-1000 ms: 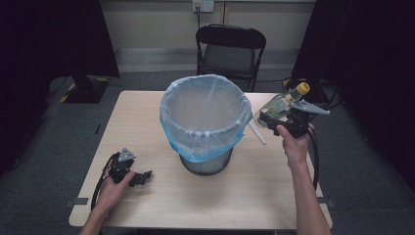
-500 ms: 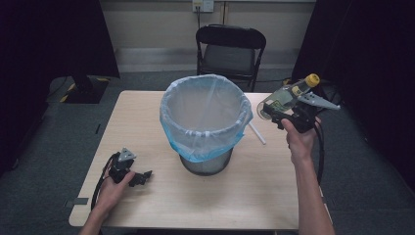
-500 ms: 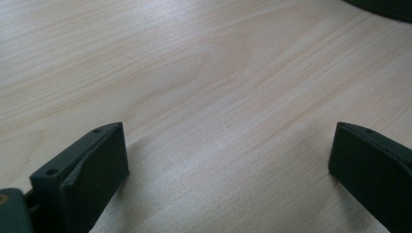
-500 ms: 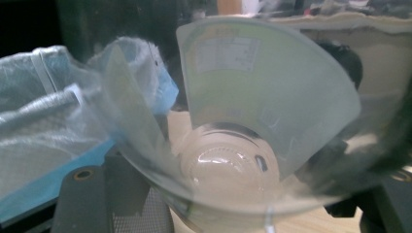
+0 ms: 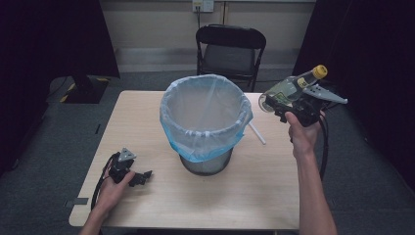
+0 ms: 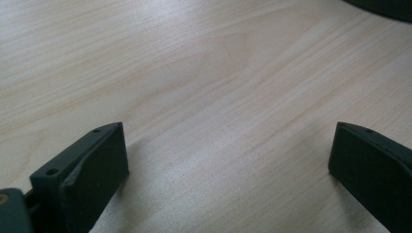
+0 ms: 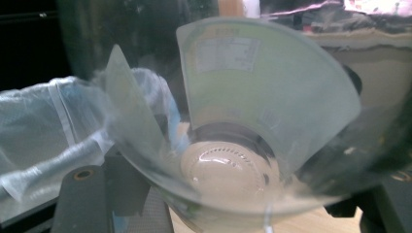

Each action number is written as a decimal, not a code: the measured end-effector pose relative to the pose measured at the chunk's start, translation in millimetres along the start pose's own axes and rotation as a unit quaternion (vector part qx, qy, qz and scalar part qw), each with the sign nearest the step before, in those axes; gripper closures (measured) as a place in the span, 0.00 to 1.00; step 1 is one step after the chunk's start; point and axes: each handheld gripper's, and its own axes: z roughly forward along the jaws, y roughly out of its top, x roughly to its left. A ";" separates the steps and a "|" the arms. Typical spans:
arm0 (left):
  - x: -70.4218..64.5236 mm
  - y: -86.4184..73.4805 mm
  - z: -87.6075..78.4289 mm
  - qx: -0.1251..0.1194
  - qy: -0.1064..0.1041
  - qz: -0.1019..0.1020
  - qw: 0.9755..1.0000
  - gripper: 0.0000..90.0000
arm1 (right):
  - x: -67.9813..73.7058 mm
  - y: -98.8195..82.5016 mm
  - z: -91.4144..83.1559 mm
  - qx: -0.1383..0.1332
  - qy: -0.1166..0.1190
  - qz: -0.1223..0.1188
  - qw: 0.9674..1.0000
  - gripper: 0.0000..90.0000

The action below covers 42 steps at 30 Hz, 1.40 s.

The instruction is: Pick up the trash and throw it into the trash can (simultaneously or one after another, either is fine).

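A pale wooden table (image 5: 147,117) carries a bin (image 5: 203,122) at its middle, lined with a thin blue-white bag (image 5: 215,142) folded over the rim. A black chair (image 5: 230,49) stands at the far side. To the right of the bin, above the table's right edge, the right gripper (image 5: 286,105) clamps a clear plastic bottle (image 5: 288,88) across its body. The bottle lies tilted, its base toward the bin and its yellow cap (image 5: 319,71) pointing up and to the right. In the right gripper view the bottle's base (image 7: 228,167) sits just in front of the camera, with the bag's rim (image 7: 43,121) to the left. A white stick (image 5: 257,133) lies on the table just right of the bin. Near the left corner, the left gripper (image 5: 142,177) rests on the wood, its jaws spread wide with nothing between them.
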 end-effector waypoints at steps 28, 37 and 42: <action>-0.2 0.0 0.0 0.000 0.000 -0.001 1.000 0.00 | 49.2 55.9 17.9 -0.053 0.086 -0.009 0.995 0.30; -0.3 -0.1 0.0 -0.001 0.000 -0.001 1.000 0.00 | 73.7 64.3 35.5 -0.030 0.122 -0.024 0.992 0.30; -0.4 -0.2 -0.2 0.000 0.001 -0.002 1.000 0.00 | 93.0 65.9 48.9 -0.005 0.142 -0.043 0.989 0.30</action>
